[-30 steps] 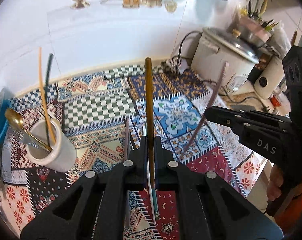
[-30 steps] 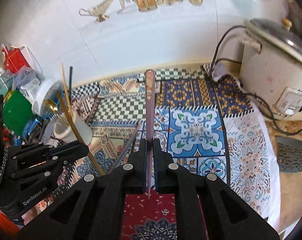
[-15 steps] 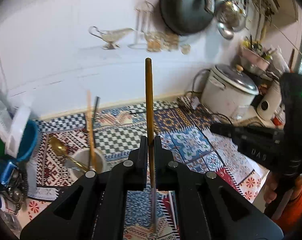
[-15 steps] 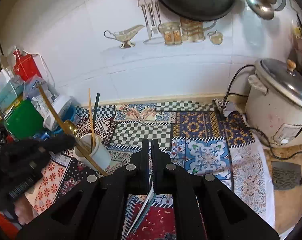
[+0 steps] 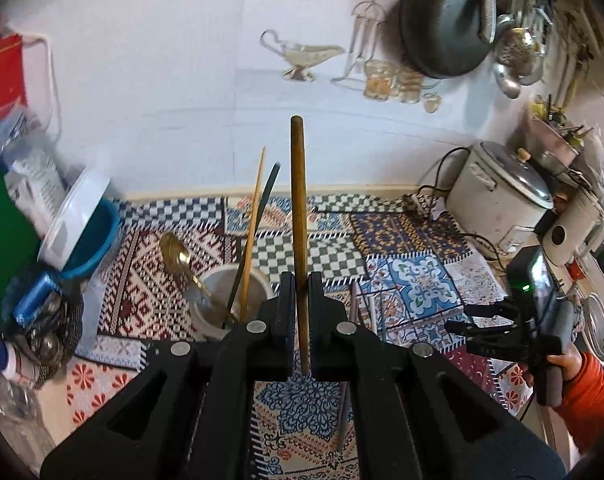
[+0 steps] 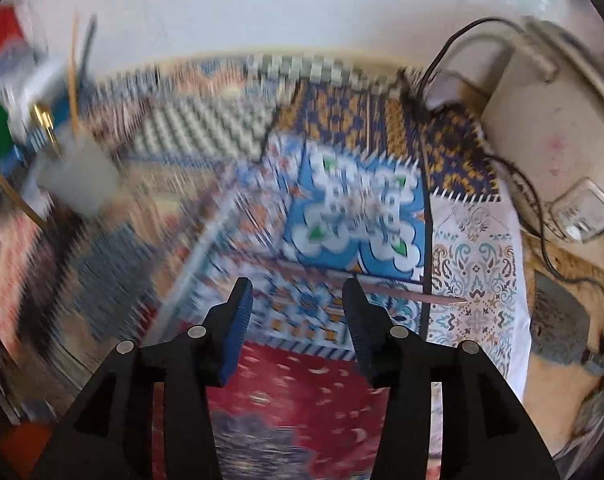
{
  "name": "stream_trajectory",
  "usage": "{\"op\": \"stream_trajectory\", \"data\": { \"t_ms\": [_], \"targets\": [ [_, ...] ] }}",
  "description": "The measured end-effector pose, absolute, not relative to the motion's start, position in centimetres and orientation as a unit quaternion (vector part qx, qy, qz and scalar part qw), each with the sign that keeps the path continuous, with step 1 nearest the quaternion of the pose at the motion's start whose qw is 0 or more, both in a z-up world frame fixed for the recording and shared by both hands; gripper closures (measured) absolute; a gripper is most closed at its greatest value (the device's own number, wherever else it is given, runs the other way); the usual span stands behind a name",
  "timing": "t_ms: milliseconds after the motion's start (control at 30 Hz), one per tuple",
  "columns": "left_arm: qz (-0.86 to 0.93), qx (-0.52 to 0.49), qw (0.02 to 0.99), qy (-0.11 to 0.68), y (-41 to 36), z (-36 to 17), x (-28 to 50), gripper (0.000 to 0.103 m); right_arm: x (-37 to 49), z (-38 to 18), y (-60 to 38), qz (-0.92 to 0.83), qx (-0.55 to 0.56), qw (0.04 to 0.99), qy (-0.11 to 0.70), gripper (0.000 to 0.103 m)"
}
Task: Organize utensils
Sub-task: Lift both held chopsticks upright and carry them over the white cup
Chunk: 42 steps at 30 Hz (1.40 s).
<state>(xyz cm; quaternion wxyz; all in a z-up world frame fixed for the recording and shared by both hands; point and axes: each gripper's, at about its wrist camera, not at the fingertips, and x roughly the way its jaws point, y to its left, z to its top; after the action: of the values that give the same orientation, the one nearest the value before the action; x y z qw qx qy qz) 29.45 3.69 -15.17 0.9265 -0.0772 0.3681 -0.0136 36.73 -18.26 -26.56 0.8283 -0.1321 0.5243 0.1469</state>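
The left tongs (image 5: pixel 299 300) are pinching a brown wooden stick (image 5: pixel 298 208), held upright above the patterned cloth (image 5: pixel 418 284) on the table. Just left of it stands the white cup (image 5: pixel 218 304), holding a gold spoon (image 5: pixel 178 260), a pale chopstick (image 5: pixel 254 224) and a dark one. The right tongs (image 6: pixel 298 304) are spread, gripping nothing, over a pinkish chopstick (image 6: pixel 418 294) lying on the cloth; that view is blurred.

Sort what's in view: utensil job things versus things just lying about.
Job: brown chopstick in left tongs; white cup holding gold spoon; pink chopstick on cloth; right tongs, open.
Lying about: rice cooker, hanging pan, blue bowl.
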Motion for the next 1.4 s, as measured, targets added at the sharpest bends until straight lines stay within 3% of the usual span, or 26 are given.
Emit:
{"op": "stream_trajectory", "data": {
  "t_ms": [233,500,700,767,833,1133,1400],
  "targets": [
    [0.021,-0.097,0.917,0.387,3.3,-17.0,29.7,0.099,39.5,-30.5,-18.6,0.167,-0.248,0.779,0.551,0.060],
    [0.058,-0.130,0.911,0.387,3.0,-17.8,29.4,0.099,41.7,-32.3,-18.7,0.228,-0.292,0.725,0.581,0.062],
    [0.076,-0.142,0.910,0.383,2.4,-17.8,28.7,0.099,42.8,-32.4,-18.8,0.244,-0.298,0.711,0.588,0.073],
    [0.081,-0.145,0.909,0.381,2.3,-17.7,28.5,0.099,42.6,-32.4,-18.9,0.246,-0.299,0.711,0.587,0.084],
    [0.083,-0.147,0.910,0.378,2.2,-17.6,28.2,0.099,42.4,-32.6,-18.8,0.251,-0.287,0.706,0.598,0.095],
    [0.086,-0.137,0.915,0.369,1.6,-16.3,27.0,0.099,38.8,-32.0,-18.3,0.249,-0.221,0.730,0.597,0.098],
    [0.081,-0.126,0.922,0.358,2.2,-15.0,26.3,0.099,35.6,-26.3,-18.6,0.248,-0.134,0.791,0.543,0.098]
  ]
}}
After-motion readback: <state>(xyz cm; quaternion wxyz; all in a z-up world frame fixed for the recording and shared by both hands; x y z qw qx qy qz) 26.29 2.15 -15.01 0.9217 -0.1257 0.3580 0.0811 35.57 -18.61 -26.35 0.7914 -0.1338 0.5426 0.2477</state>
